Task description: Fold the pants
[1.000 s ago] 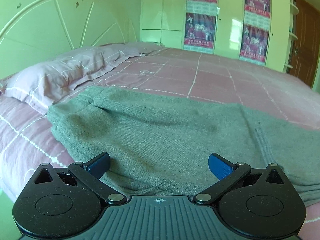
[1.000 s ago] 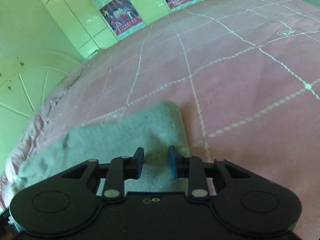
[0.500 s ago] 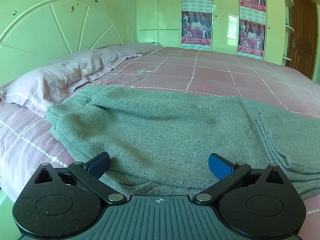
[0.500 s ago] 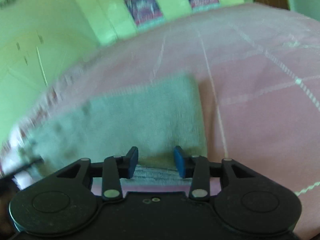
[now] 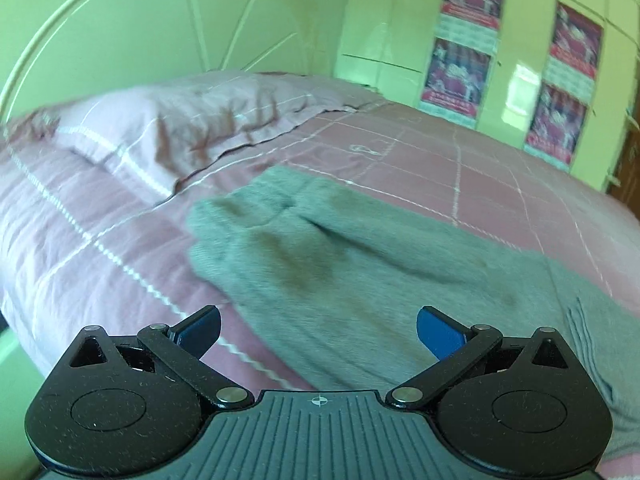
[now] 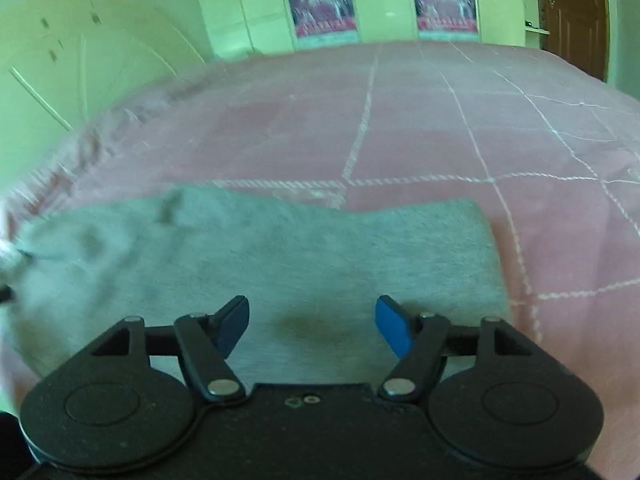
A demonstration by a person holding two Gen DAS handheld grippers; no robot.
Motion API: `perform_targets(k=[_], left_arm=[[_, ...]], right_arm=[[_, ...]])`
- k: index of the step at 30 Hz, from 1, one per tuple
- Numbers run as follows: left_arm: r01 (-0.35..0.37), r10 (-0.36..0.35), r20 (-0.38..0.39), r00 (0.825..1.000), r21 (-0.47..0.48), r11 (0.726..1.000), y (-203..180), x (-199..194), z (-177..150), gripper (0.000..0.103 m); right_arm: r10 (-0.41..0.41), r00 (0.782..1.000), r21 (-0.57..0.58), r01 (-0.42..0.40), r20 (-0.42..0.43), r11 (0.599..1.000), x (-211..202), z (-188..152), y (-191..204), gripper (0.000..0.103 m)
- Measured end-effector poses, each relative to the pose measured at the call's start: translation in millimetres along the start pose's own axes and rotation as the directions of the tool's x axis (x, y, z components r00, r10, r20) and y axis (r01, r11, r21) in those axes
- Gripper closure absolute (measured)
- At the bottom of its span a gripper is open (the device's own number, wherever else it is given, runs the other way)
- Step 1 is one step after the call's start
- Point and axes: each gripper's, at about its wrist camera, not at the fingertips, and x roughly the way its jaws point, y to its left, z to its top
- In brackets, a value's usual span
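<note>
Grey pants [image 5: 360, 264] lie folded lengthwise on the pink checked bedspread [image 5: 460, 160]. In the left wrist view their rumpled waist end points toward the pillow. My left gripper [image 5: 318, 330] hovers wide open over the near edge of the cloth, nothing between its blue pads. In the right wrist view the pants [image 6: 280, 248] run across the frame and end in a straight edge at the right. My right gripper [image 6: 312, 326] is above that end, its jaws opening, with cloth below them but not pinched.
A pink pillow [image 5: 192, 128] lies at the head of the bed under a pale green headboard [image 5: 160, 32]. Wardrobe doors with posters [image 6: 320, 4] stand behind the bed. A brown door [image 6: 576, 12] is at the far right.
The right gripper's jaws went from nearly shut to wide apart and it swung left along the pants. The left gripper's view swung toward the pillow and the waist end.
</note>
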Motion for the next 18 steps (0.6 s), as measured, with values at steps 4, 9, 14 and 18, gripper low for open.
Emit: perform_targets(k=[4, 9, 14, 18], left_arm=[[0.077, -0.090, -0.056, 0.994, -0.193, 0.978, 41.2, 27.7, 4.5, 0.000], [0.171, -0.193, -0.028, 0.981, -0.351, 0.921, 69.4, 60.7, 10.0, 0.000], [0.297, -0.326, 0.003, 0.945, -0.416, 0.859, 82.8, 100.6, 16.6, 0.004], [0.302, -0.328, 0.019, 0.944, -0.445, 0.843, 87.3, 109.3, 13.0, 0.060]], right_arm=[[0.007, 0.998, 0.025, -0.008, 0.060, 1.000, -24.6, -12.1, -3.5, 0.033], [-0.008, 0.999, 0.073, 0.006, 0.032, 0.997, -22.8, -18.1, -8.6, 0.033], [0.024, 1.000, 0.001, -0.024, 0.012, 1.000, -11.7, -21.6, 20.5, 0.033], [0.063, 0.998, -0.109, -0.063, 0.000, 0.992, 1.2, -20.0, 59.8, 0.033]])
